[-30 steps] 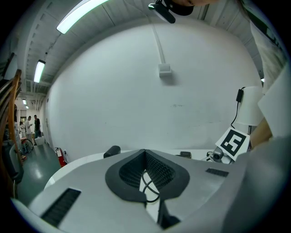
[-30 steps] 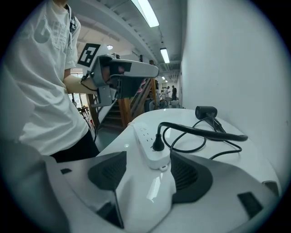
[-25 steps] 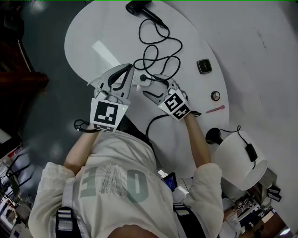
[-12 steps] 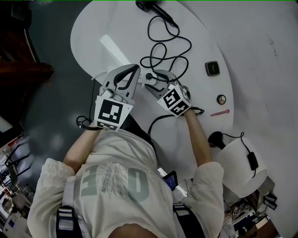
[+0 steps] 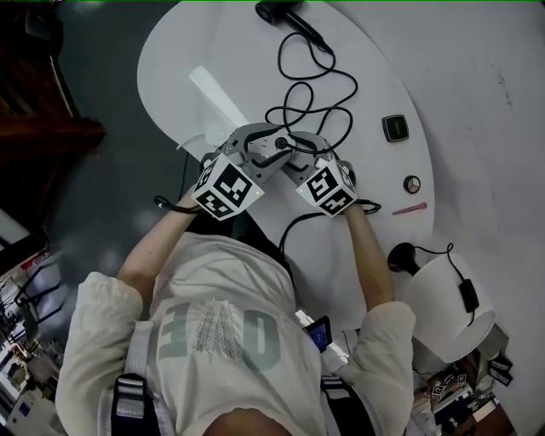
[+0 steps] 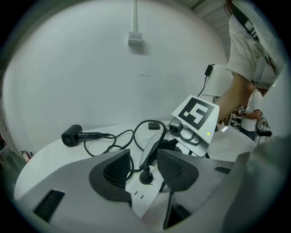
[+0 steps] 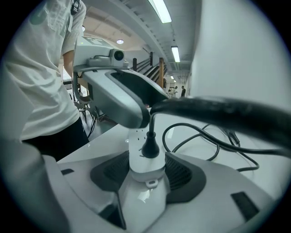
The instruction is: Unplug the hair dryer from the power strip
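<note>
White round worktop (image 5: 170, 68). Strip (image 7: 144, 170) lies near its front edge, between both grippers.

Right gripper (image 7: 146, 175): jaws have just been closing. They now hold the near end of the strip, pads against both its long sides.

Left gripper (image 6: 146, 167): comes at the strip from the opposite end, tilted down. Jaws have just been opening and now stand fairly wide. The black plug (image 6: 145, 177) is between them, with a gap showing on each side and no pad pressing on it.

Plug is upright and still seated in the strip, just beyond the right jaws.

Cord (image 5: 332, 85) rises from the plug and runs away from the strip in loose loops across the worktop.

Dryer (image 5: 274, 12): black, lying on its side at the far edge, well apart from the strip, at the cord's other end.

Small black square item (image 5: 396, 128) lies right of the strip, well apart from it.
</note>
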Demonstrator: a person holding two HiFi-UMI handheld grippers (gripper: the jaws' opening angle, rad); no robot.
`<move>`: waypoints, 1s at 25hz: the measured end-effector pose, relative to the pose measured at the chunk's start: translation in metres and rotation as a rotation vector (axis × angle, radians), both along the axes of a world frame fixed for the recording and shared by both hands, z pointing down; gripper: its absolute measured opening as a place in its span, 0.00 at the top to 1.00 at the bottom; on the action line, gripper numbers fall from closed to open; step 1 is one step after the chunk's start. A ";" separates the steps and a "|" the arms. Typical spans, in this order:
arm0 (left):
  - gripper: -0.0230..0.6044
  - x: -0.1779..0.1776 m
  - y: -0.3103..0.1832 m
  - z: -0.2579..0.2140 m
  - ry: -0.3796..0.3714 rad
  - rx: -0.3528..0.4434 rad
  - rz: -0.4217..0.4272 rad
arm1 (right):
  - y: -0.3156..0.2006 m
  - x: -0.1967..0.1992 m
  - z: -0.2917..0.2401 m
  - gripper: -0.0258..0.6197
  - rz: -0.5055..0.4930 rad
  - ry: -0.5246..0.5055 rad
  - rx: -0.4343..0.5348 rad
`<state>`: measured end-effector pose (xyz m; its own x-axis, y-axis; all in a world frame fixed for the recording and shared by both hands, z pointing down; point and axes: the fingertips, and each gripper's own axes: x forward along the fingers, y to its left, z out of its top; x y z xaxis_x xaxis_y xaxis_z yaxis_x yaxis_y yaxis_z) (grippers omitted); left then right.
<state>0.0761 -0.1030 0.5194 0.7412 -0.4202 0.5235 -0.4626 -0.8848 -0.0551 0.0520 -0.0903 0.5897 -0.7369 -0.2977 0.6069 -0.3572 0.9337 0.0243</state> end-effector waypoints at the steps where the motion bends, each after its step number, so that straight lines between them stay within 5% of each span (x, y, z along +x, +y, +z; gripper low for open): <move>1: 0.69 0.002 -0.001 0.007 -0.012 -0.001 0.007 | 0.000 0.000 0.000 0.57 -0.001 0.000 -0.001; 5: 0.71 0.011 -0.002 0.030 -0.065 -0.002 0.048 | 0.000 -0.001 0.000 0.57 -0.004 -0.001 -0.003; 9: 0.88 0.019 -0.008 0.035 -0.048 -0.023 0.046 | 0.000 0.000 0.001 0.57 -0.001 0.003 -0.005; 25: 0.91 0.018 -0.016 0.027 0.106 -0.147 -0.012 | 0.001 0.001 0.002 0.57 -0.016 0.024 -0.015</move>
